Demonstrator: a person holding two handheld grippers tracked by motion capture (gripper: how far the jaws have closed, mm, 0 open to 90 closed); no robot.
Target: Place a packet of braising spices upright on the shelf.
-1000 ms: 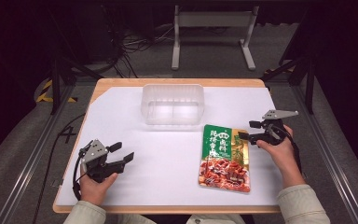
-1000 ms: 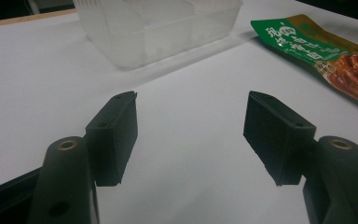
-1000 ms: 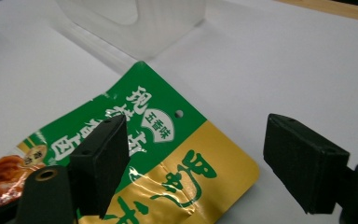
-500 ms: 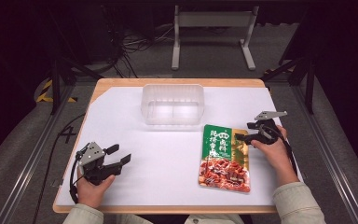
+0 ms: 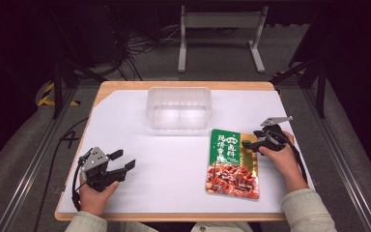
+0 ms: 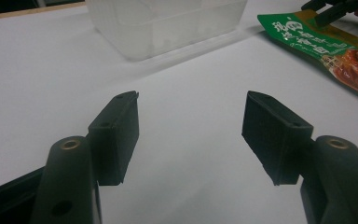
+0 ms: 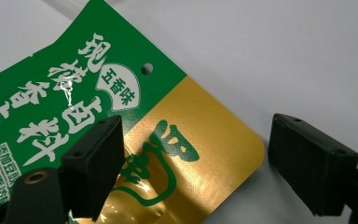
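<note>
Your right gripper (image 5: pixel 251 143) has come down and inward over the last second, and its spread jaws now straddle the gold top corner of the green food pouch (image 5: pixel 232 164), one jaw over the print, the other just off the edge; nothing is clamped yet. The pouch lies flat on the white table (image 5: pixel 174 159), directly ahead of those jaws. This looks like the approach to a pick-up. Your left gripper (image 5: pixel 121 164) has drifted slightly toward you and rests released, holding nothing, with the clear plastic container (image 5: pixel 179 108) well ahead of it.
</note>
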